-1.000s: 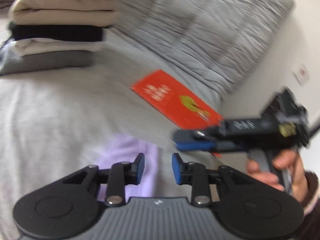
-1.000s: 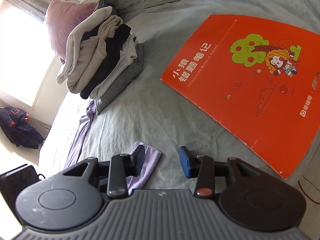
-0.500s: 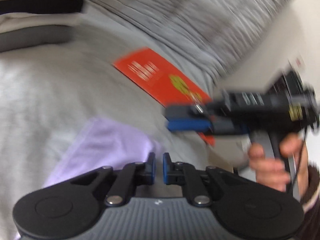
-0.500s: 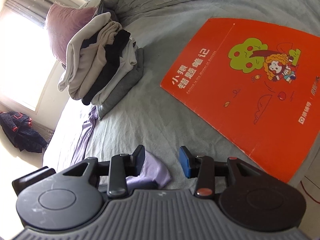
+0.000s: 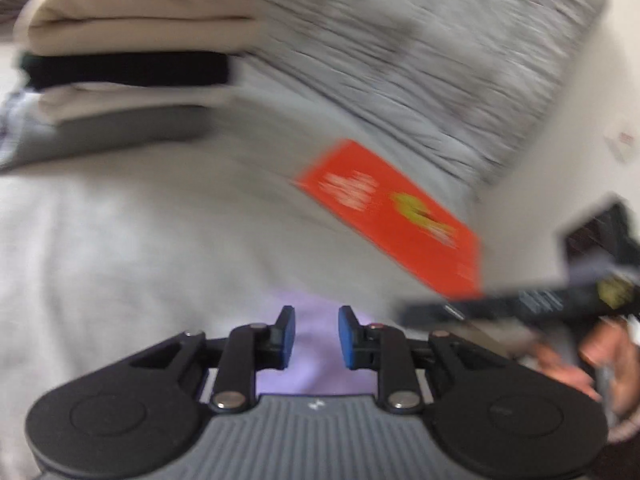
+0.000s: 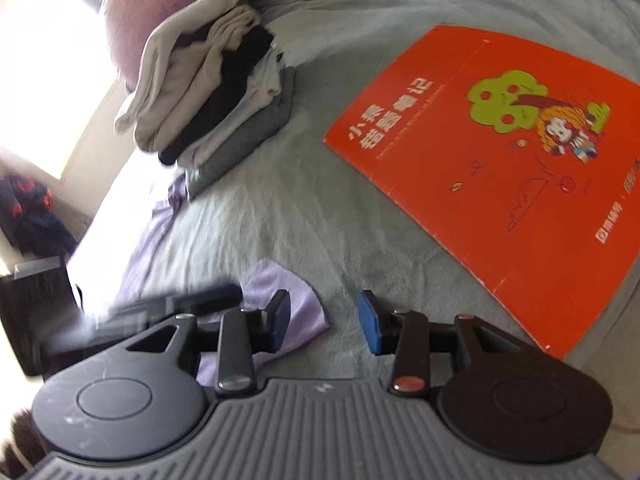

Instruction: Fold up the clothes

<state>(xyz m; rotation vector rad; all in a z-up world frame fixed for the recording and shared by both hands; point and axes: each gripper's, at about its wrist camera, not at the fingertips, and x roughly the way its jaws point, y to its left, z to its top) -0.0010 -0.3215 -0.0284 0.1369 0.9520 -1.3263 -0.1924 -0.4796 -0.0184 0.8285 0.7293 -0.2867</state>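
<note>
**Item: lilac garment** (image 6: 280,300). Thin, soft cloth, lying on the grey bedsheet (image 6: 280,208) at the near edge of the bed. One rounded corner shows beside the right gripper's left finger; a longer strip of the same lilac trails back toward the stack. Not yet folded.

**Item: left gripper** (image 5: 316,334). Blue pads, jaws opening. Lilac cloth lies under and behind the gap; no pad visibly presses on it. View blurred.

**Item: right gripper** (image 6: 324,320). Jaws stand partly apart with nothing between them; bare sheet shows in the gap. The garment's corner lies just behind its left finger.

**Item: stack of folded clothes** (image 6: 212,92). Cream, beige, black, white and grey layers, well apart from the grippers, against a pink pillow (image 6: 152,12). Work done, by the look of it.

**Item: orange booklet** (image 6: 500,168). Flat on the sheet, right of the garment, not part of the job.

**Step in hand (judged):** taking hold of the lilac piece to spread it.

**Next move calls for:** each gripper closing on a separate edge or corner, pinching cloth only and not the sheet beneath, then drawing it flat clear of the booklet.
</note>
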